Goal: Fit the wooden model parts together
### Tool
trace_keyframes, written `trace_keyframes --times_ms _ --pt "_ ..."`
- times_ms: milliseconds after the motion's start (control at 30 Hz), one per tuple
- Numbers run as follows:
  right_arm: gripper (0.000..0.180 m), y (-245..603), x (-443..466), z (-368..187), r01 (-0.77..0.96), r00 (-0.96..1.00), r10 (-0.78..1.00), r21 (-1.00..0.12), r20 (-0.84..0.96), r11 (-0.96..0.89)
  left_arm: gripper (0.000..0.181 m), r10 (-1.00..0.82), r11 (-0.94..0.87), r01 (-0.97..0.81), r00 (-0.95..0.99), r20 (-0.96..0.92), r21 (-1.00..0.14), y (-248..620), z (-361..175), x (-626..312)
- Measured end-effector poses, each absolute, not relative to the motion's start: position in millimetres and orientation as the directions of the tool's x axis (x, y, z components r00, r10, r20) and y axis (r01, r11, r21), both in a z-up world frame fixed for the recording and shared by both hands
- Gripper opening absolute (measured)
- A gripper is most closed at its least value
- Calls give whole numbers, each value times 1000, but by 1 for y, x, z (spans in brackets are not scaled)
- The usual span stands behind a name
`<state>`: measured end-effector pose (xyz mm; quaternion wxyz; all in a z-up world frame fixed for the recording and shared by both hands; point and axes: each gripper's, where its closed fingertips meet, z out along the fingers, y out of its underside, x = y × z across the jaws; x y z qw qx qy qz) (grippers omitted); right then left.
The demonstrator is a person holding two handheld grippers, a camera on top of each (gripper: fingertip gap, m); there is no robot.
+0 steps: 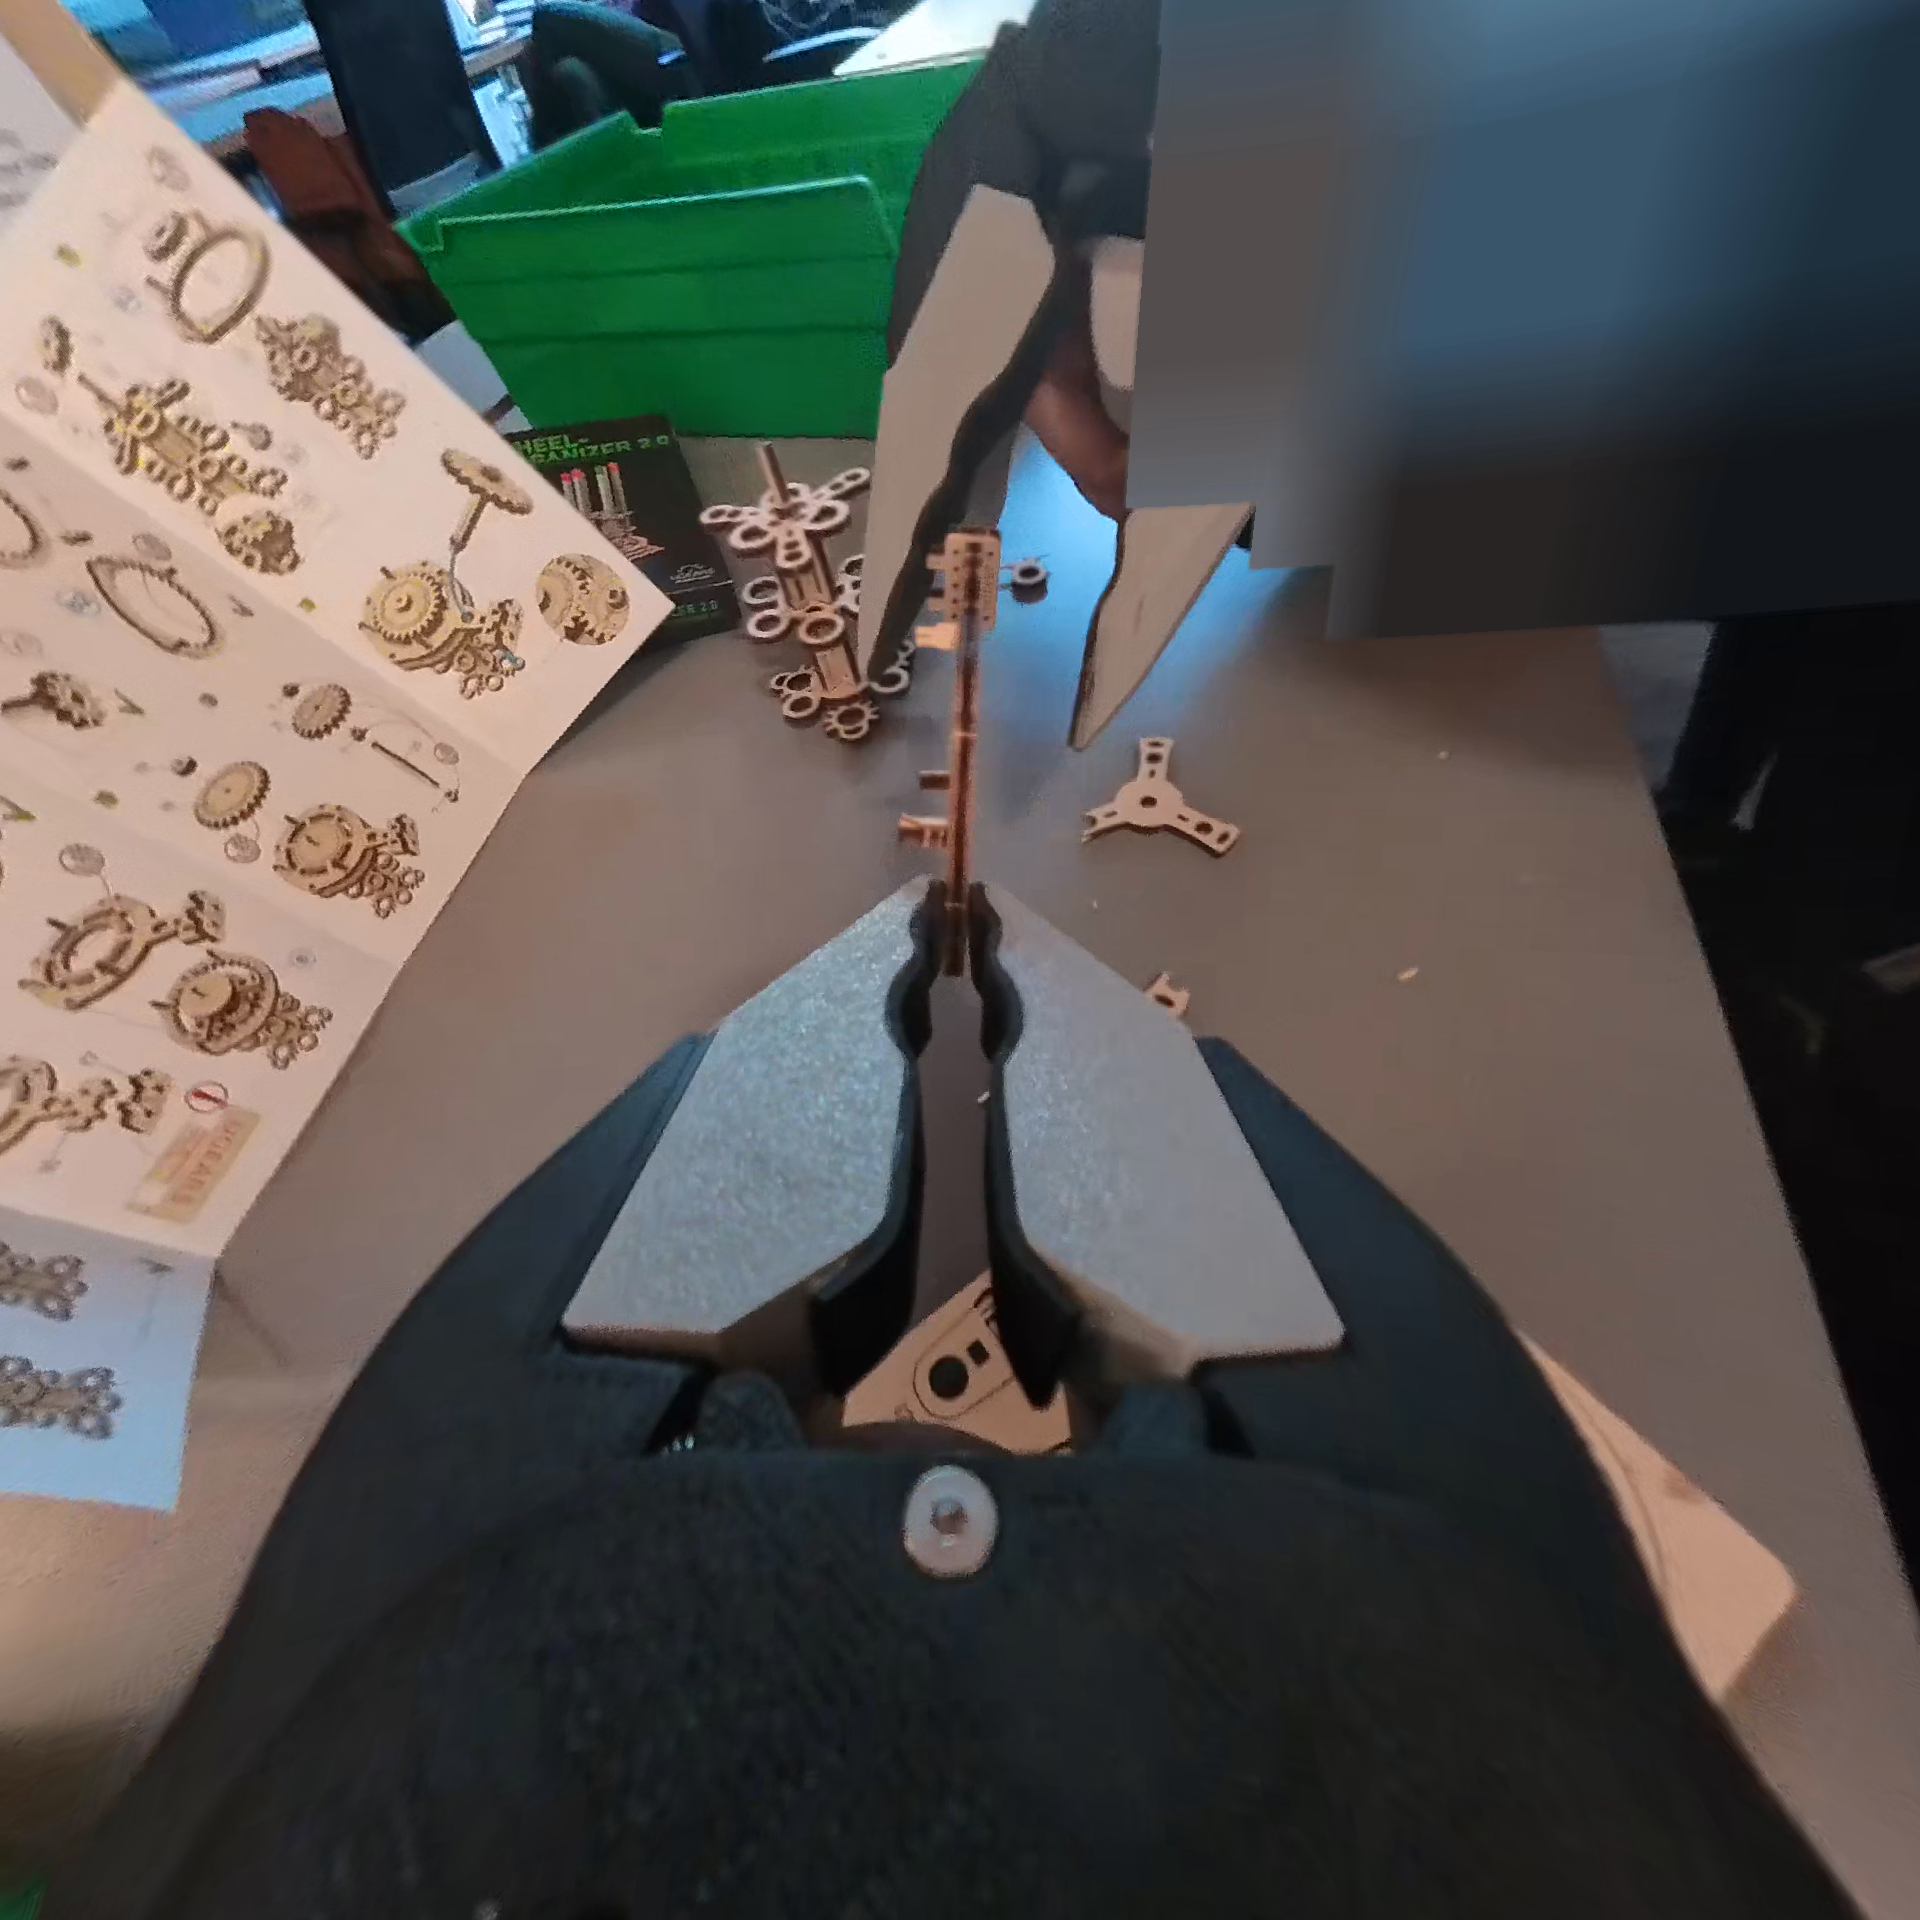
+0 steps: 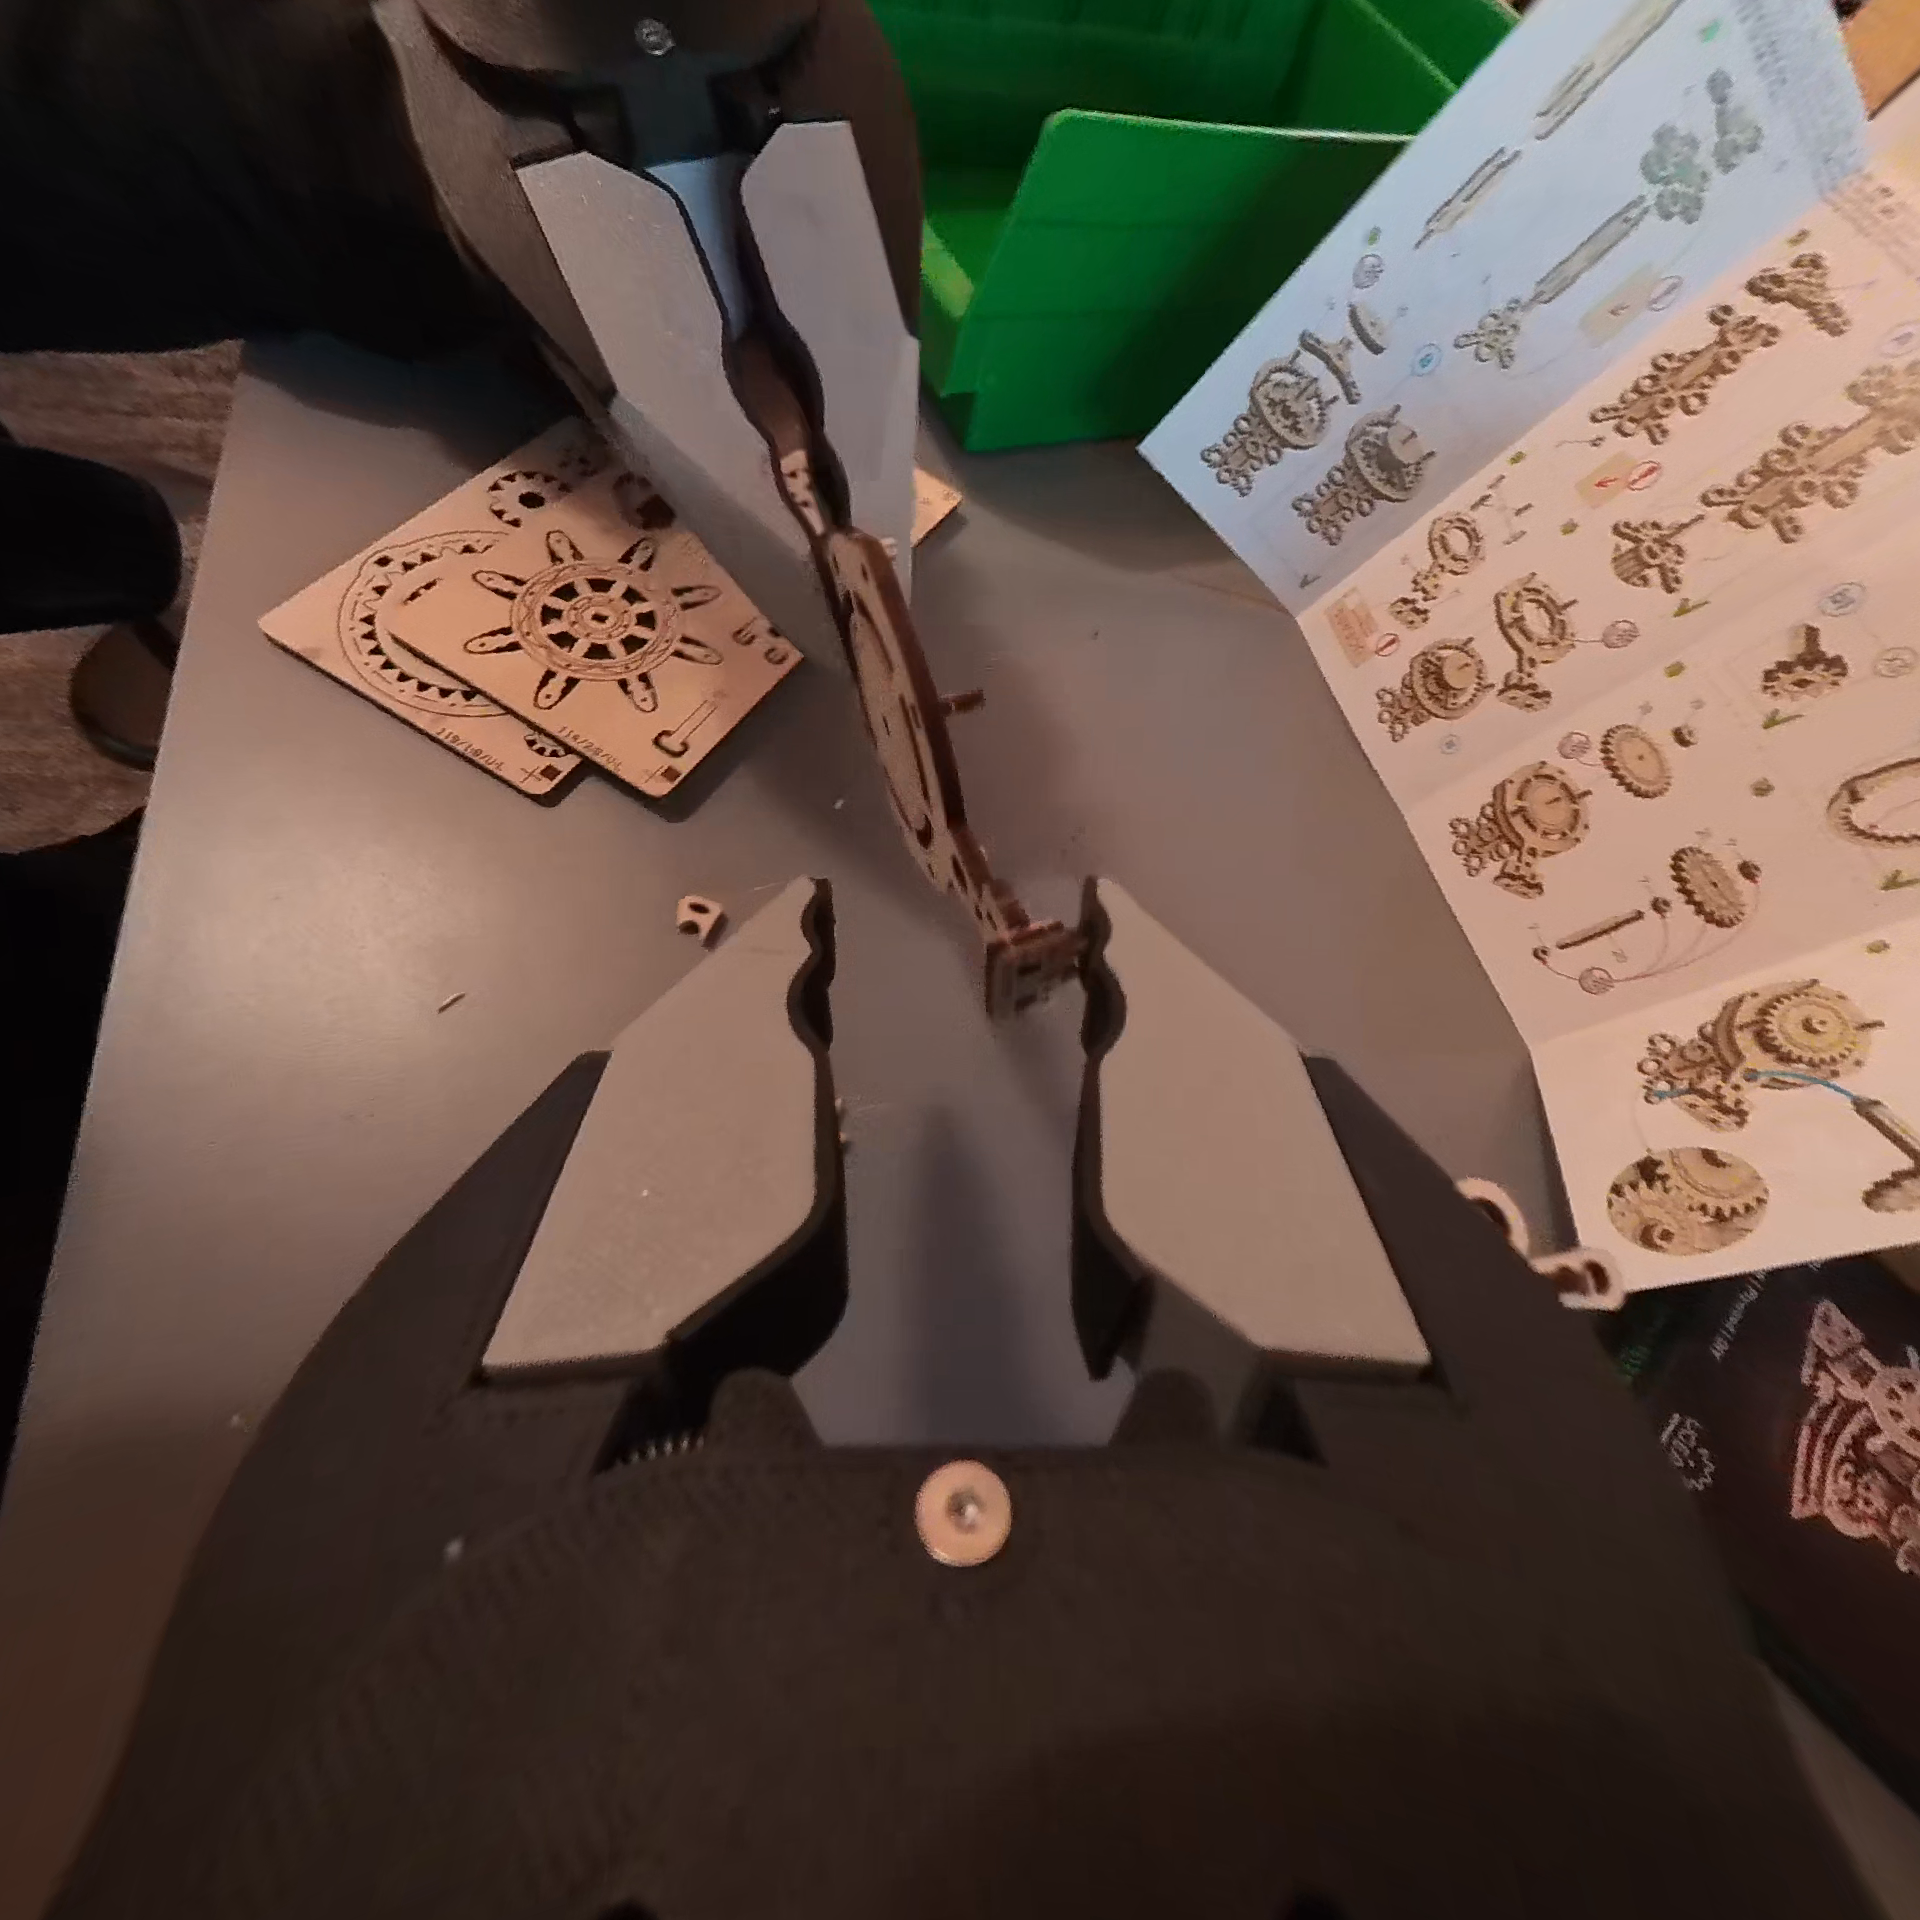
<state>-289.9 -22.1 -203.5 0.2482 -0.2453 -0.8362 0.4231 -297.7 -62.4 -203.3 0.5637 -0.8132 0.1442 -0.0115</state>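
My left gripper [image 1: 956, 904] is shut on a flat wooden model plate [image 1: 964, 727], which it holds on edge above the grey table [image 1: 727, 935]. Small pegs stick out of the plate's left side. My right gripper [image 1: 977, 707] comes in from the far side, open, with its fingers on either side of the plate's far end. In the right wrist view the right gripper [image 2: 956, 904] is open. The plate [image 2: 894, 707] runs from the left gripper [image 2: 857, 530] towards me. A small block on its near end [image 2: 1023, 966] touches my right finger [image 2: 1091, 935].
An unfolded instruction sheet [image 1: 260, 623] lies beside the work. Green bins [image 1: 675, 301] and a black box [image 1: 634, 468] stand behind. A built wooden column with ring petals [image 1: 810, 613], a three-armed part [image 1: 1158, 810], small loose bits [image 2: 698, 916] and punched wooden sheets [image 2: 540, 644] lie on the table. My right fingertips sit around 5 centimeters from my left ones.
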Motion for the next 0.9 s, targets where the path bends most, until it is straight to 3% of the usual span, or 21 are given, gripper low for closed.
trace_keyframes --times_ms 300,400,467,667,767,900 --pt "50 -14 -305 -190 189 -673 687 -833 276 520 1 -236 -366 -160 969 -74 -917 -57 -207 -295" --pt "71 -2 -309 -177 155 -610 715 -833 342 531 0 -252 -367 -162 965 -69 -916 -54 -208 -289" --pt "52 -12 -300 -180 145 -680 666 -835 306 531 1 -256 -374 -149 965 -52 -915 -54 -209 -289" --pt "39 -25 -292 -206 179 -747 588 -757 311 628 1 -205 -388 -179 973 -105 -904 -52 -212 -299" --pt "20 -25 -295 -219 200 -741 583 -719 334 665 0 -222 -394 -185 970 -102 -900 -50 -213 -293" --pt "12 -27 -293 -223 269 -769 607 -760 201 592 0 -237 -377 -100 971 -8 -921 -49 -207 -289"
